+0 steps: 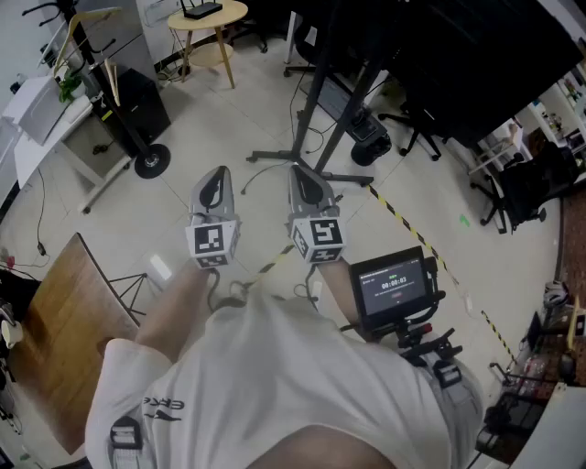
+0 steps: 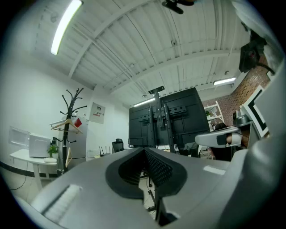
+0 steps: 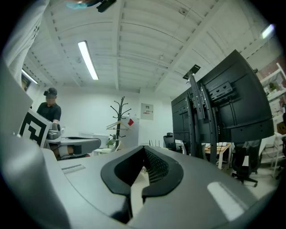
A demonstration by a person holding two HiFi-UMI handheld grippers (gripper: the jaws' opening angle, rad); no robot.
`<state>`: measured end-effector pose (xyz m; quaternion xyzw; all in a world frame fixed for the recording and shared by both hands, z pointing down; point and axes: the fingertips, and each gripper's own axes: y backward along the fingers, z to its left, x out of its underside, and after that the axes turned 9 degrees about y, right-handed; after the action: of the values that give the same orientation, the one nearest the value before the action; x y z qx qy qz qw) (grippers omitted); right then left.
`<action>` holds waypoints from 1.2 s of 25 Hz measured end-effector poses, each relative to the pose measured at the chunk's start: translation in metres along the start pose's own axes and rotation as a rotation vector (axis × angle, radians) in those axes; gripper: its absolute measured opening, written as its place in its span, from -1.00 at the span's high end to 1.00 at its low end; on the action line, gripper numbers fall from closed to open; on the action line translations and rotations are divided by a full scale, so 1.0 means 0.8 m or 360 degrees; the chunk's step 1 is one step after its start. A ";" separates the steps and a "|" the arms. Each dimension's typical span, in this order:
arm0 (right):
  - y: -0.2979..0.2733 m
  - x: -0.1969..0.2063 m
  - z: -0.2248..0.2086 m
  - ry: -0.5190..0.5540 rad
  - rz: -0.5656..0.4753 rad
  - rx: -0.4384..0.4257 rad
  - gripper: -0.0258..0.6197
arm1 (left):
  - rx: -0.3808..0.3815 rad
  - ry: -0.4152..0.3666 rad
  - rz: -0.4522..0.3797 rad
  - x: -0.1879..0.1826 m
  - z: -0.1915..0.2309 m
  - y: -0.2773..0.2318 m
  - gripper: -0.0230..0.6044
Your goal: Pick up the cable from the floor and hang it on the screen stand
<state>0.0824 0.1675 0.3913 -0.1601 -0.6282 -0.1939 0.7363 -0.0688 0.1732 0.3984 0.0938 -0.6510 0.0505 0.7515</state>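
Note:
My left gripper and right gripper are held side by side at waist height, both pointing toward the black screen stand. Each is shut with nothing between its jaws. A thin dark cable curves on the pale floor by the stand's base legs, just beyond the fingertips as seen from above. In the left gripper view the left gripper faces the stand and its dark screens. The right gripper has the screen to its right.
Black-and-yellow tape runs across the floor at right. A coat rack, black cabinet and round wooden table stand at back left. Office chairs are at right, a wooden board at left, and a small monitor by my hip.

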 end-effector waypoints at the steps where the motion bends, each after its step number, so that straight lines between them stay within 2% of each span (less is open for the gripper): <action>1: -0.007 -0.002 -0.004 0.0005 -0.0009 0.0008 0.88 | 0.0017 -0.0022 -0.0021 -0.007 -0.002 -0.008 0.92; 3: -0.028 -0.005 -0.008 0.0016 -0.0024 0.0021 0.88 | 0.0040 -0.0049 -0.0047 -0.015 0.003 -0.026 0.92; 7: -0.099 -0.005 -0.007 0.0025 -0.0001 0.0042 0.88 | 0.0039 -0.0028 -0.0029 -0.013 0.051 -0.078 0.92; 14: -0.178 0.020 -0.035 0.0001 0.0020 0.0022 0.88 | -0.0008 -0.0016 0.0025 0.013 0.088 -0.146 0.92; 18: -0.224 0.033 -0.064 -0.0018 0.0010 -0.0036 0.88 | -0.0063 -0.0043 0.0010 0.020 0.095 -0.196 0.92; 25: -0.307 0.046 -0.145 -0.0027 -0.0016 -0.0121 0.88 | -0.0175 -0.0065 0.0064 0.044 0.093 -0.302 0.92; 30: -0.342 0.064 -0.183 -0.0042 0.0012 -0.0189 0.88 | -0.0251 -0.0085 0.0091 0.048 0.088 -0.344 0.92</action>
<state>0.0828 -0.1459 0.4162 -0.2084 -0.6247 -0.2260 0.7178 -0.0772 -0.1120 0.4252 0.0170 -0.6753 0.0178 0.7372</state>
